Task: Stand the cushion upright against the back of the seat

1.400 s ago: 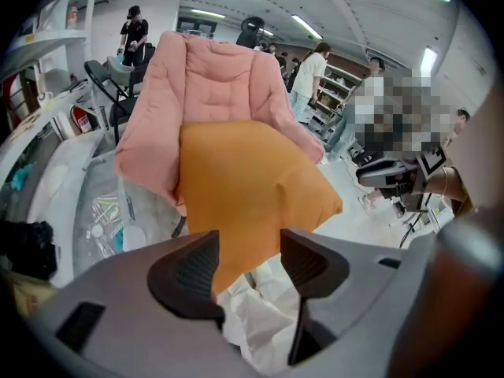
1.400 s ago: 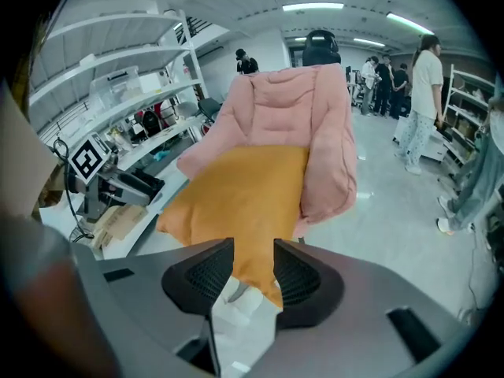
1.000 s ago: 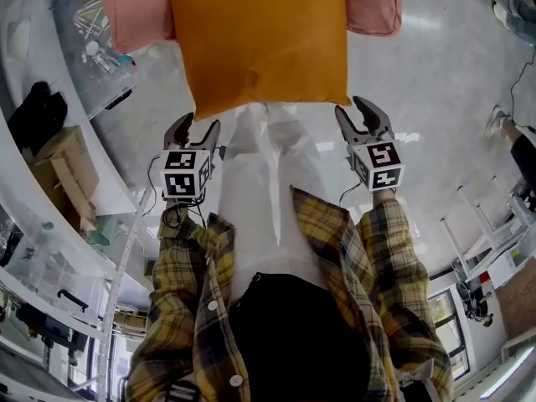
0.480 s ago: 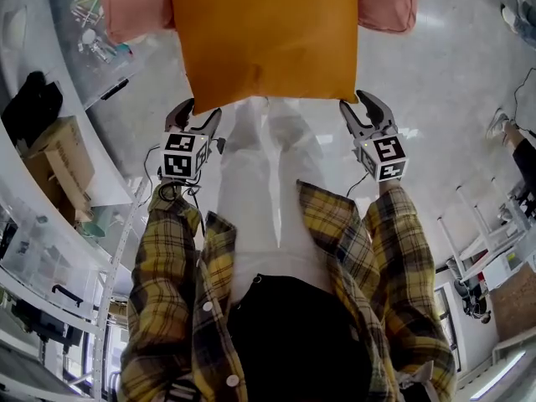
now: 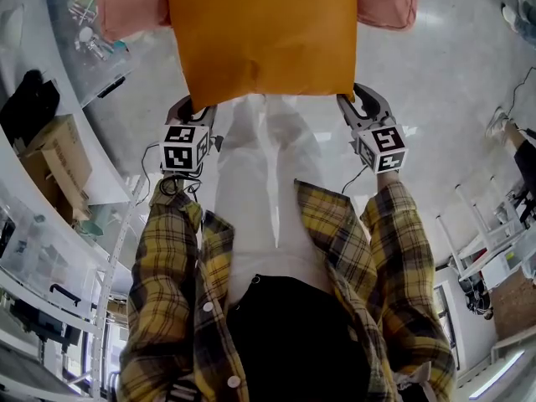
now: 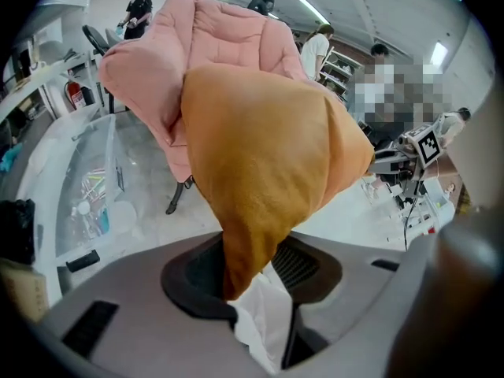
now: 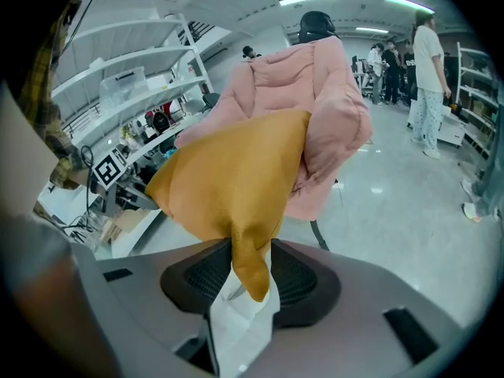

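An orange cushion (image 5: 260, 32) lies on a pink padded chair (image 5: 126, 7), its near edge toward me. My left gripper (image 5: 191, 111) is at the cushion's near left corner. In the left gripper view that corner of the cushion (image 6: 268, 172) hangs between the jaws of the left gripper (image 6: 252, 290); they have just been closing, and a gap still shows beside the fabric. My right gripper (image 5: 360, 103) is at the near right corner. There the cushion (image 7: 228, 179) dips its tip between the spread jaws of the right gripper (image 7: 248, 282). The chair (image 7: 315, 109) rises behind.
White shelving (image 5: 50, 182) with boxes and a clear bin runs along the left. Metal table frames (image 5: 494, 241) stand at the right. People stand in the background (image 7: 429, 69). My own plaid shirt (image 5: 167, 291) fills the lower part of the head view.
Both grippers have moved forward onto the cushion's near corners, which now sit between their jaws. The left jaws look narrower than before.
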The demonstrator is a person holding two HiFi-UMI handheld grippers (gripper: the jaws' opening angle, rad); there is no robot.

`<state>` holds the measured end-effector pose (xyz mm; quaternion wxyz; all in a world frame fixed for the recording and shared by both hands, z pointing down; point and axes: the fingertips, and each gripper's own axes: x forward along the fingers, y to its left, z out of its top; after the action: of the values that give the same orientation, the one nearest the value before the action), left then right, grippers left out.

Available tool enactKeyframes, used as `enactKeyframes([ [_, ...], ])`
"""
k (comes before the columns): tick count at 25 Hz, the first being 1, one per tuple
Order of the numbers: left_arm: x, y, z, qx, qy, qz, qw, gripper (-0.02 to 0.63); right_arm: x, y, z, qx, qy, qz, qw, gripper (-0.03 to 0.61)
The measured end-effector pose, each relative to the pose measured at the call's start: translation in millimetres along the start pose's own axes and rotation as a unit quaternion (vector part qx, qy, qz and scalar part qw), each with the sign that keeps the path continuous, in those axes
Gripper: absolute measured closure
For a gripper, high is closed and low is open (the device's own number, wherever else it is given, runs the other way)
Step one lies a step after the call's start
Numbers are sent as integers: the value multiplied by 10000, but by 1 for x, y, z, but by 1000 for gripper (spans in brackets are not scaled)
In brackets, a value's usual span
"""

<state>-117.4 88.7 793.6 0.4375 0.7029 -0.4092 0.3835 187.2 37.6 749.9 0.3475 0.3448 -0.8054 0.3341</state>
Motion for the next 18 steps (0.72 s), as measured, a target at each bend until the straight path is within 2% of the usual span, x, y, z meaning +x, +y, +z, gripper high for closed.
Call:
enactKeyframes([
  [8,-12,-12,11,-306,-178,-186,9992,559,-8,8,12,-44,-179,38,9998,538],
  [11,-20,-13,15,-334,-256,-194,9989,581,-12,11,18,-10,-276,33,9996,552],
  [18,-56,-26,38,-257,-362,-184,9988,589,-42,19,46,60,-372,-53,9993,557],
])
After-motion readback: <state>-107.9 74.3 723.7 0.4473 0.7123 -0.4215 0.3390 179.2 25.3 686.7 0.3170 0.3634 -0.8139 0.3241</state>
